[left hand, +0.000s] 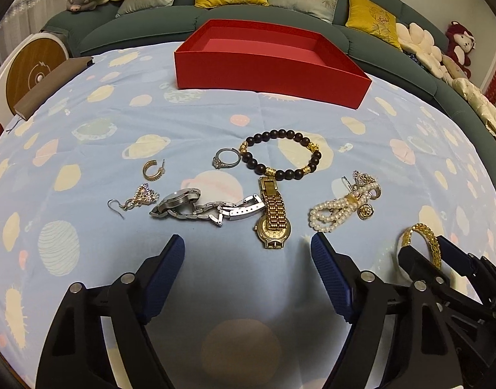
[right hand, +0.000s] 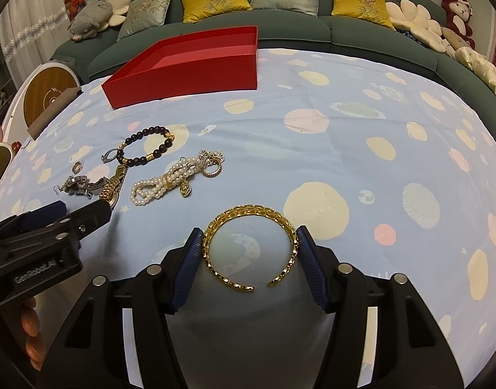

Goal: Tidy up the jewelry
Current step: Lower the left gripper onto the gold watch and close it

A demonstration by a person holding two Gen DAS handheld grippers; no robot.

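Right gripper (right hand: 249,249) clenched on gold bangle (right hand: 248,246), left gripper (left hand: 248,259) released above blue cloth (left hand: 86,129), gold watch (left hand: 273,217) just ahead, red box (left hand: 270,74) beyond

R tongs (right hand: 250,253) clamped, L tongs (left hand: 248,253) agape.

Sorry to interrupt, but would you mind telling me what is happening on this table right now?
A person with two handheld grippers is sorting jewelry on a blue planet-print cloth. The right gripper is clamped on an open gold cuff bangle. The left gripper hovers open, empty, near a gold watch and a silver watch. The red cardboard box behind looks empty.
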